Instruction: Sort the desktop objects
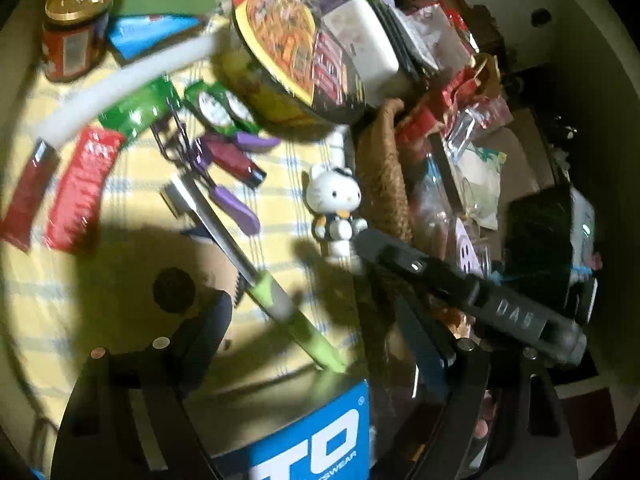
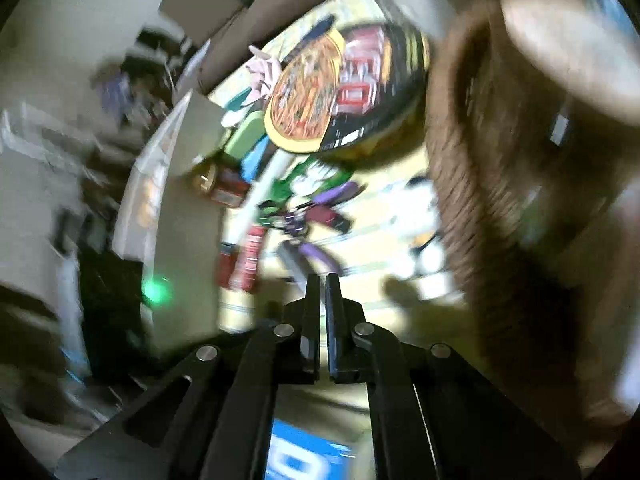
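A: Desktop objects crowd the worktop: green-handled knife mid-cloth, toy cat just beside the woven basket at the right edge, noodle bowl toward the far edge.
B: Grippers?
A: Left hand-held gripper wide, nothing between the jaws, hanging over the knife. Right hand-held gripper fully closed, empty.
B: Risk?
A: Knife's thin and flat; pads could skid off. Wide jaws might knock the cat over. Views are blurry.
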Available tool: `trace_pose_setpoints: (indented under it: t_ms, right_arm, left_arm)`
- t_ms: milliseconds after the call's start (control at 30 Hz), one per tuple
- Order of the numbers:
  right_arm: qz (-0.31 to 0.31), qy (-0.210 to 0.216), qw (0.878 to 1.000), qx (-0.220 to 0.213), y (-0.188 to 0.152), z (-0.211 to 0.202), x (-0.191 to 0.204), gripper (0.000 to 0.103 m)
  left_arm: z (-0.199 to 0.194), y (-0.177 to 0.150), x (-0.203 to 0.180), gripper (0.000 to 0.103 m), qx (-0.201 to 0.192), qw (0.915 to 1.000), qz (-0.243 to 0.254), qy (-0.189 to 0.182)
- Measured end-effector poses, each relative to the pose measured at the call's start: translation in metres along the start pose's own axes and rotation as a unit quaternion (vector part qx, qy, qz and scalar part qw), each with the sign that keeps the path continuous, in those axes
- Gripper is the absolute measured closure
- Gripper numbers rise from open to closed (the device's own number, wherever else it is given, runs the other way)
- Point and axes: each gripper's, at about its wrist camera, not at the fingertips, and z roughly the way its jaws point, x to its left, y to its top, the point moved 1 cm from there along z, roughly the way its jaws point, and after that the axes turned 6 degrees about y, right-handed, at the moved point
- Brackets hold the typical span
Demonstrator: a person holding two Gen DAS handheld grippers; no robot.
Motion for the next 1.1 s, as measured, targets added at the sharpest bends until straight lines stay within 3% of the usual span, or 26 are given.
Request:
trace_pose_setpoints:
  t_ms: [67, 200, 367, 433, 467, 500, 667, 867, 933, 967, 1033, 1067, 1100]
  right_arm:
    - [-0.059, -0.053, 0.997, 0.014, -0.005, -0.003, 0.010, 0.094]
    - [-0.085, -0.043, 0.994, 0.056, -0.017, 0.022, 0.016, 0.083]
    - [-0.125, -0.075, 0.982, 0.118, -0.026, 0.071, 0.024, 0.069]
    - [-0.145, -0.080, 0.978, 0.123, -0.027, 0.077, 0.030, 0.065]
    - [-0.154, -0.086, 0.976, 0.124, -0.027, 0.079, 0.032, 0.068]
    - [-0.157, -0.088, 0.976, 0.123, -0.027, 0.079, 0.033, 0.079]
    - [-0.129, -0.054, 0.986, 0.093, -0.023, 0.063, 0.026, 0.083]
    - [-0.098, 0.020, 0.994, 0.036, -0.018, 0.015, 0.020, 0.087]
    - [-0.082, 0.039, 0.995, 0.035, -0.020, 0.014, 0.016, 0.087]
    - [-0.076, 0.042, 0.996, 0.035, -0.020, 0.014, 0.014, 0.087]
    - [-0.072, 0.053, 0.995, 0.038, -0.021, 0.012, 0.007, 0.087]
    - [-0.071, 0.056, 0.995, 0.038, -0.020, 0.011, 0.008, 0.087]
    - [-0.072, 0.057, 0.995, 0.037, -0.017, 0.008, 0.010, 0.087]
  left_arm:
    - [-0.010, 0.005, 0.004, 0.018, -0.012, 0.9999, -0.004, -0.002]
    - [-0.031, 0.012, 0.021, 0.020, -0.040, 0.9986, -0.033, -0.009]
    - [-0.034, 0.013, 0.030, 0.020, -0.037, 0.9982, -0.046, -0.004]
    - [-0.033, 0.012, 0.029, 0.020, -0.033, 0.9986, -0.042, -0.005]
    - [-0.033, 0.011, 0.029, 0.020, -0.031, 0.9987, -0.041, -0.005]
    - [-0.032, 0.011, 0.029, 0.020, -0.029, 0.9987, -0.041, -0.007]
    - [-0.026, 0.011, 0.025, 0.020, -0.021, 0.9987, -0.042, -0.020]
    - [-0.006, 0.018, 0.009, 0.020, -0.007, 0.9993, -0.032, -0.020]
    - [0.004, 0.021, 0.003, 0.020, 0.002, 0.9991, -0.034, -0.026]
    - [0.011, 0.023, 0.000, 0.024, 0.010, 0.9985, -0.042, -0.033]
    - [0.020, 0.026, -0.002, 0.047, 0.018, 0.9971, -0.062, -0.040]
    - [0.022, 0.027, -0.001, 0.048, 0.018, 0.9966, -0.068, -0.044]
    - [0.024, 0.028, -0.001, 0.055, 0.015, 0.9958, -0.076, -0.048]
